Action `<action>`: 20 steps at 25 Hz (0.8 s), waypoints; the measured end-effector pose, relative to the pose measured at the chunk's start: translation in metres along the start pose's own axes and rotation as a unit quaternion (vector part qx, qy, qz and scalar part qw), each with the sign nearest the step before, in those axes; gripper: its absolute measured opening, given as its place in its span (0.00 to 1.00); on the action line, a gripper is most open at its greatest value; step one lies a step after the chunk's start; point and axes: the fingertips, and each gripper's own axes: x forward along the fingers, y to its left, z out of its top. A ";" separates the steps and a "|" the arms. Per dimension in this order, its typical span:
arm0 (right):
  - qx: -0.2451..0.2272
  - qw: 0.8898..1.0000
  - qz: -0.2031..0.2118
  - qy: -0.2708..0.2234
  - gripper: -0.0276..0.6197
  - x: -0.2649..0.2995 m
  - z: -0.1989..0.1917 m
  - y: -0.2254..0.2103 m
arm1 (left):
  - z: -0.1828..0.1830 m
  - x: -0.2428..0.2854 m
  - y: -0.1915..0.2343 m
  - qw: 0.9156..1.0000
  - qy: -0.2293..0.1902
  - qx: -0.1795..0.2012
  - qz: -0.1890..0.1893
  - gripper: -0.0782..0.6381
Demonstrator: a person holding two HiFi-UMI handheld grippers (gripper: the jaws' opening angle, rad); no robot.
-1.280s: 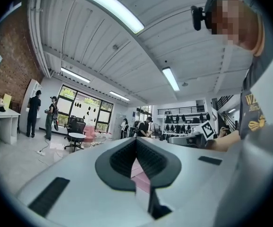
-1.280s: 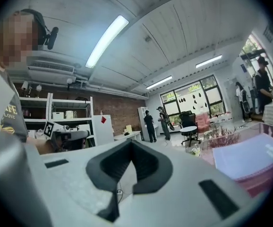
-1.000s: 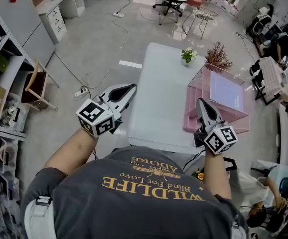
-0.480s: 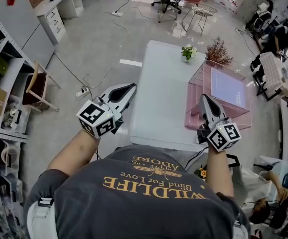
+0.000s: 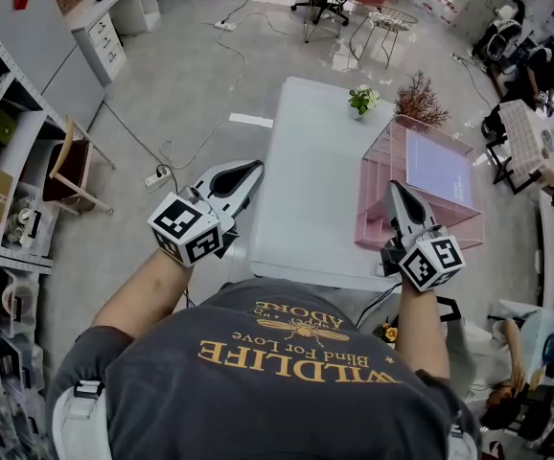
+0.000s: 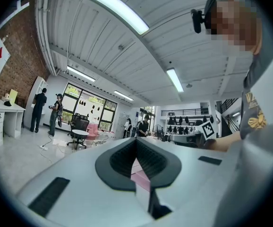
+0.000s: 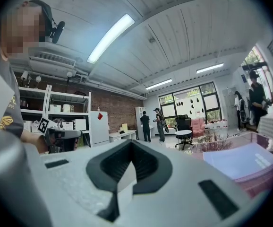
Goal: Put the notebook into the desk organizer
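Left fingers: the left gripper (image 5: 255,167) is closed tip to tip with nothing between. It hangs just off the 9 o'clock edge of the counter (image 5: 306,190).
Right fingers: the right gripper (image 5: 394,190) is closed and empty. Its tips are at the near wall of the desk organizer (image 5: 373,223).
Notebook: the lavender notebook (image 5: 438,169) lies flat within the pink organizer's outline, on the counter's 3 o'clock side. Cannot tell whether it rests on an upper tier or down inside.
Bearing: the notebook is near the right fingers, at about 1 o'clock from them. It is at 3 o'clock from the left fingers, well apart across the counter.
Long axis: seems to run about 12 to 6, in line with the organizer. Not certain, as it looks close to square from above.
Nearer hand: the right, plainly.
Judgement: the notebook looks already placed. Any last nudge would fall to the right hand, reaching forward over the near wall.
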 end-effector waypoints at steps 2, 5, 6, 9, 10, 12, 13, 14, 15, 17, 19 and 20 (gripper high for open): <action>-0.002 1.000 -0.001 0.002 0.04 0.000 -0.001 -0.001 | 0.000 0.000 0.000 1.000 0.000 -0.003 0.001 0.11; -0.002 1.000 -0.003 0.004 0.04 0.000 -0.002 -0.003 | 0.000 0.000 0.001 1.000 0.000 -0.001 0.001 0.11; -0.002 1.000 -0.003 0.004 0.04 0.000 -0.003 -0.003 | 0.000 0.000 0.001 1.000 0.000 0.000 0.001 0.11; -0.003 1.000 -0.003 0.006 0.04 0.000 -0.003 -0.003 | -0.001 0.000 0.000 1.000 0.002 -0.004 0.001 0.11; -0.004 1.000 -0.003 0.006 0.04 0.001 -0.003 -0.003 | -0.001 0.000 0.001 1.000 0.002 -0.004 0.001 0.11; -0.004 1.000 -0.003 0.007 0.04 0.001 -0.003 -0.003 | -0.001 0.000 0.001 1.000 0.002 -0.003 0.000 0.11; -0.005 1.000 -0.003 0.008 0.04 0.001 -0.003 -0.003 | -0.001 0.000 0.001 1.000 0.002 -0.002 -0.001 0.11; -0.005 1.000 -0.004 0.008 0.04 0.001 -0.004 -0.003 | -0.002 0.000 0.001 1.000 0.002 -0.001 -0.001 0.11; -0.005 1.000 -0.004 0.008 0.04 0.001 -0.004 -0.004 | -0.002 0.000 0.001 1.000 0.002 0.000 -0.002 0.11; -0.006 1.000 -0.005 0.008 0.04 0.000 -0.004 -0.004 | -0.002 0.001 0.001 1.000 0.003 0.001 -0.002 0.11; -0.007 1.000 -0.005 0.009 0.04 0.000 -0.004 -0.005 | -0.002 0.001 0.000 1.000 0.003 0.001 -0.003 0.11; -0.008 1.000 -0.006 0.009 0.04 -0.001 -0.004 -0.006 | -0.001 0.001 -0.001 1.000 0.003 0.002 -0.004 0.11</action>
